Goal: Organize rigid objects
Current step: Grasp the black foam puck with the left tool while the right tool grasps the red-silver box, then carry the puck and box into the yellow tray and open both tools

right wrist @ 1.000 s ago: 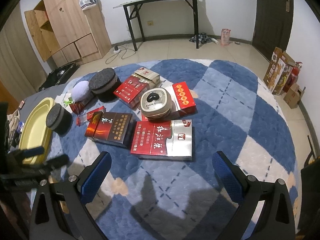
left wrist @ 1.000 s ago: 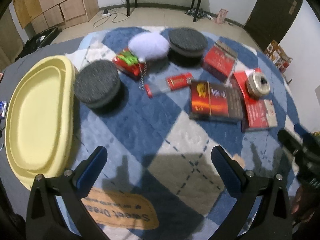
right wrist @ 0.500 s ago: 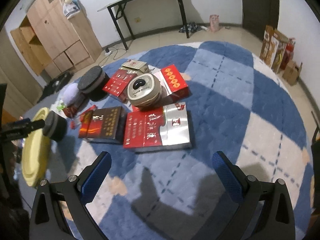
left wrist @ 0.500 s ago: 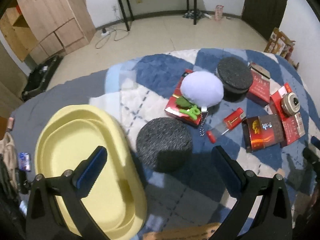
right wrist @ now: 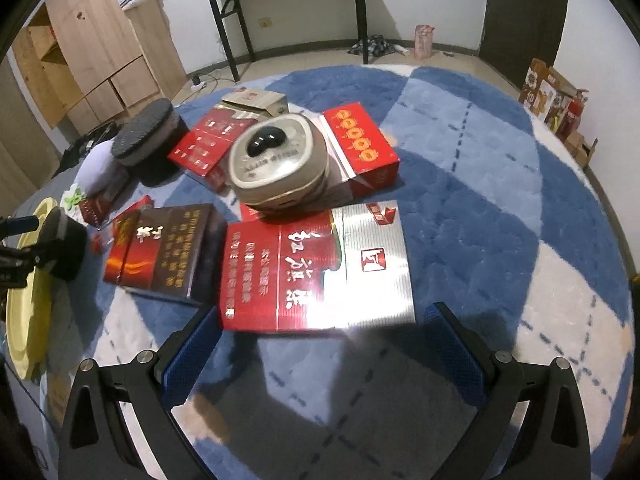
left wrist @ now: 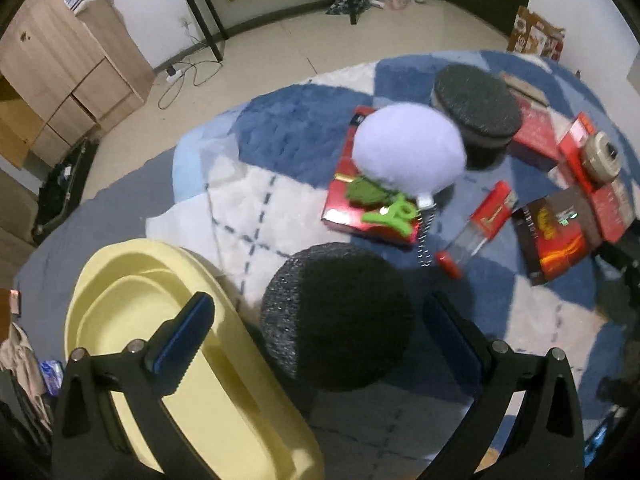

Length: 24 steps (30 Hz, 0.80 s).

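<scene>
My left gripper (left wrist: 320, 332) is open, its jaws on either side of a round dark grey foam pad (left wrist: 336, 316) on the rug, not touching it. A yellow oval tray (left wrist: 132, 320) lies just left of the pad. My right gripper (right wrist: 320, 340) is open and empty, just in front of a flat red and silver box (right wrist: 320, 264). Beyond it lie a dark brown box (right wrist: 160, 252), a round beige tin (right wrist: 276, 164) and more red boxes (right wrist: 360, 140). The left gripper (right wrist: 24, 240) shows at the far left of the right wrist view.
A pale purple plush (left wrist: 408, 152) rests on a red box (left wrist: 368, 208) with a green clip. A second dark foam pad (left wrist: 476, 108) and a small red and clear box (left wrist: 480, 228) lie on the blue checked rug (right wrist: 500, 200). A wooden cabinet (left wrist: 60, 64) and black table legs stand behind.
My left gripper has swung left and come down over the near foam pad, which now sits between its jaws. My right gripper has moved closer to the red and silver box.
</scene>
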### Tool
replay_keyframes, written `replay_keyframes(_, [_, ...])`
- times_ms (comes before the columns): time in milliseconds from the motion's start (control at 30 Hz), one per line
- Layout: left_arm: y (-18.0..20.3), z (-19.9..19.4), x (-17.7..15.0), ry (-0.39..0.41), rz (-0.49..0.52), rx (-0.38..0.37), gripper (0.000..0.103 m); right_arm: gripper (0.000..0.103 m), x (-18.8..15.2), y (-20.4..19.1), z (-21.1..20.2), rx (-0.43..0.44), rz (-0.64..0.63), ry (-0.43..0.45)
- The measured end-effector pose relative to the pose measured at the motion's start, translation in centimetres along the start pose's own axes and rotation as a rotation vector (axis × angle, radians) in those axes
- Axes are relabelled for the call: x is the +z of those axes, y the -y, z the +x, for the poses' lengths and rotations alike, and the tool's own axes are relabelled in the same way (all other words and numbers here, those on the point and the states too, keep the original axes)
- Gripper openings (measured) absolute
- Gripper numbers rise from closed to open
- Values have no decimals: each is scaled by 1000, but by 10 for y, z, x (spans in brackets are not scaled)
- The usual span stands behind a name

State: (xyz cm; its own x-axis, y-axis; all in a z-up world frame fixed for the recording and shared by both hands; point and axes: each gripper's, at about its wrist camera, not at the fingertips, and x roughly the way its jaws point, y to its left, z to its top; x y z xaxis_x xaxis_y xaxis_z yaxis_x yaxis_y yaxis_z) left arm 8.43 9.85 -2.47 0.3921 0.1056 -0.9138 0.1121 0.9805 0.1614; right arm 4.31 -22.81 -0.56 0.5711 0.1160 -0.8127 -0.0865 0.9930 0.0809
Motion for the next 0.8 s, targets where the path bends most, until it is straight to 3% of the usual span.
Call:
replay_keyframes(100, [-5,10,-2,-16,-35,3,103,103,2,-1,5,-13,-17,13])
replay_keyframes(200, [-4,8,-2,24,-56,-19,101,103,5,-1,8,-7,-37,30])
replay_keyframes(233, [-3,7,-1,33,-59,-37,97,102,5,0,9,-3,-38,33])
replay_keyframes(300, [1,6,0,38,-65,-82,68,95,5,-1,9,-13,-49,45])
replay_keyframes(367, [5,7,0,34,-66,-61,68,91,4,-2,9,-28,-74,52])
replay_keyframes(633, [-13,-7,-1,21,-122,-48,68,90,2,6,2,-12,-70,36])
replay_keyframes(800, [-37,-48,-5,78,-196,-87,68,90,-4,17,-15,-22,-39,26])
